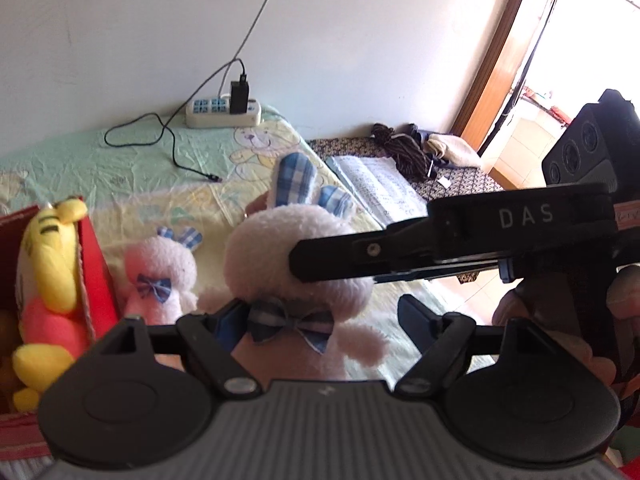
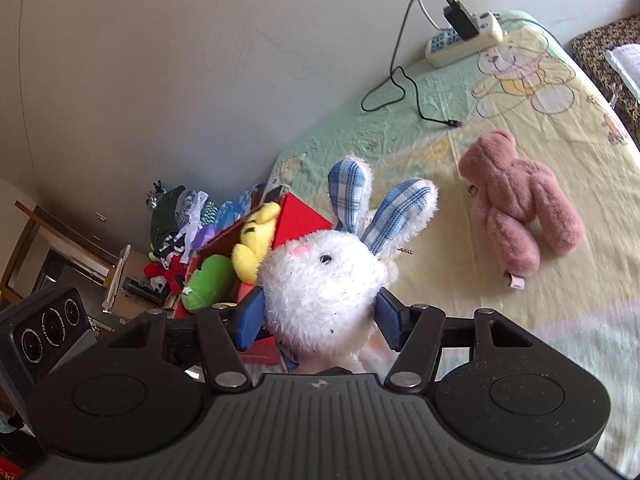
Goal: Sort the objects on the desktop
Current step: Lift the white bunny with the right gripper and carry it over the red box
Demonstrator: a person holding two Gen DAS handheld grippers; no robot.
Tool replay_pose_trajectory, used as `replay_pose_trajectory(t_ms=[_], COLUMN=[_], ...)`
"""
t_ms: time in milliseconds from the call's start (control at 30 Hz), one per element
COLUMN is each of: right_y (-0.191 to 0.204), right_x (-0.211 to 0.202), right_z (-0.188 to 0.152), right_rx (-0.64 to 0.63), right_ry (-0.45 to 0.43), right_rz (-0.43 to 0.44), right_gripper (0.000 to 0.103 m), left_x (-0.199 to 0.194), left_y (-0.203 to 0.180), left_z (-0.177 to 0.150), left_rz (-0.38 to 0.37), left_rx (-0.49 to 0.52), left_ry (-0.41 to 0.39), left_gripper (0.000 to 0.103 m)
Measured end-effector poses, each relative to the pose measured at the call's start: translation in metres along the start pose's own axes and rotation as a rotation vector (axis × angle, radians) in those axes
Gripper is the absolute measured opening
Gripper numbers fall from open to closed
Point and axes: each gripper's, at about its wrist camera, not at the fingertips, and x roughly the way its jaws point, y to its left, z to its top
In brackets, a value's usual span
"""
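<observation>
the right gripper (image 2: 320, 316) is clamping a fluffy white rabbit (image 2: 320, 280) by the head, its blue-checked ears pointing to 12 o'clock and a blue bow at its neck. the left gripper (image 1: 316, 320) is standing spread wide around the rabbit's body. a red box (image 2: 296, 220) is sitting at 10 o'clock, a pink bear (image 2: 520, 216) at 2 o'clock.

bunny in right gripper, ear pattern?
Blue-and-white plaid ears on the bunny; clearest in the right wrist view.
</observation>
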Motion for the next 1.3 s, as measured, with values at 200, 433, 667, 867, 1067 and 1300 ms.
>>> replay_pose_trajectory(t_ms=[200,433,667,867,1067,1300], right_y=[0.052,0.103,0.141,0.161,0.163,0.163], right_x=[0.015,0.054,0.103,0.156,0.206,0.235], right_z=[-0.003,-0.012,-0.012,-0.014,-0.024,-0.027], right_rx=[-0.05,-0.115,-0.191,-0.224,-0.249,-0.277], right_ry=[-0.068,-0.103,-0.088,-0.036,0.022,0.062], right_rz=[0.033,0.07,0.065,0.042,-0.005,-0.074], right_gripper=[0.061,0.061,0.061,0.061,0.06,0.059], left_x=[-0.053,-0.105,-0.128,-0.127,-0.109,-0.092], left_y=[0.027,0.075,0.131,0.179,0.224,0.246], left_z=[0.004,0.0,-0.006,-0.013,-0.027,-0.036], left_rz=[0.001,0.022,0.051,0.107,0.145,0.181], left_rx=[0.062,0.072,0.049,0.032,-0.029,-0.054], left_ry=[-0.085,-0.153,-0.172,-0.141,-0.063,0.002], left_gripper=[0.084,0.085,0.085,0.085,0.085,0.084])
